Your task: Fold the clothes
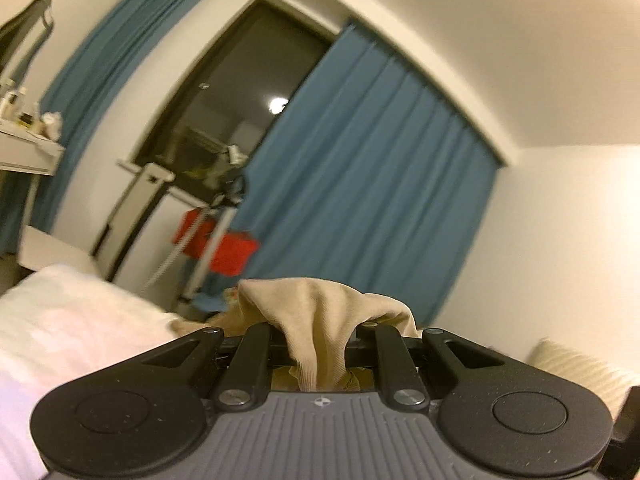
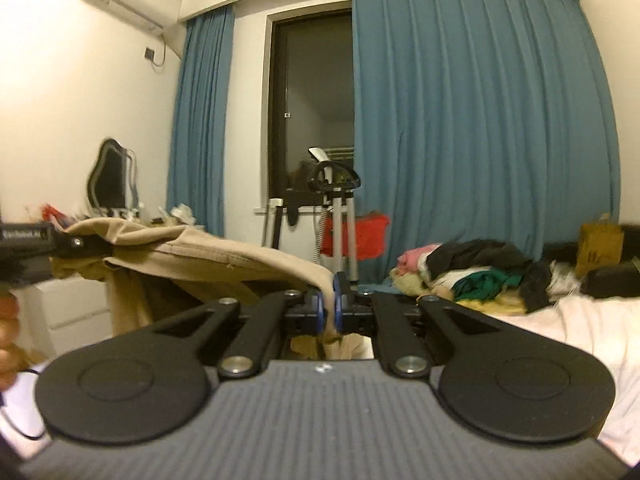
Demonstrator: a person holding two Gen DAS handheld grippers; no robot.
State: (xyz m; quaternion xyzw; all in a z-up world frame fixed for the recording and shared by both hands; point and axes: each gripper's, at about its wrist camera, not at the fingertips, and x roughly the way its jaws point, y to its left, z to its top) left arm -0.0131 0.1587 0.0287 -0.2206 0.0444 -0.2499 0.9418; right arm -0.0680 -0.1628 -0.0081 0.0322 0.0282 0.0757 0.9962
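A beige garment (image 2: pixel 208 256) hangs stretched in the air between my two grippers, above the bed. My right gripper (image 2: pixel 330 300) is shut on one end of it, the cloth pinched between its blue pads (image 2: pixel 319 307). My left gripper (image 1: pixel 316 332) is shut on the other end; the beige garment (image 1: pixel 320 312) bunches over its fingers and hides them. In the right wrist view the left gripper (image 2: pixel 86 245) shows at the far left, holding the cloth level with the right one.
A bed with a white cover (image 2: pixel 580 328) lies at the right, with a pile of mixed clothes (image 2: pixel 472 268) on it. Blue curtains (image 2: pixel 480 120), a dark window (image 2: pixel 312 100), an exercise bike (image 2: pixel 336 208), a red box (image 2: pixel 360 236) and a cluttered desk (image 1: pixel 28 148) stand behind.
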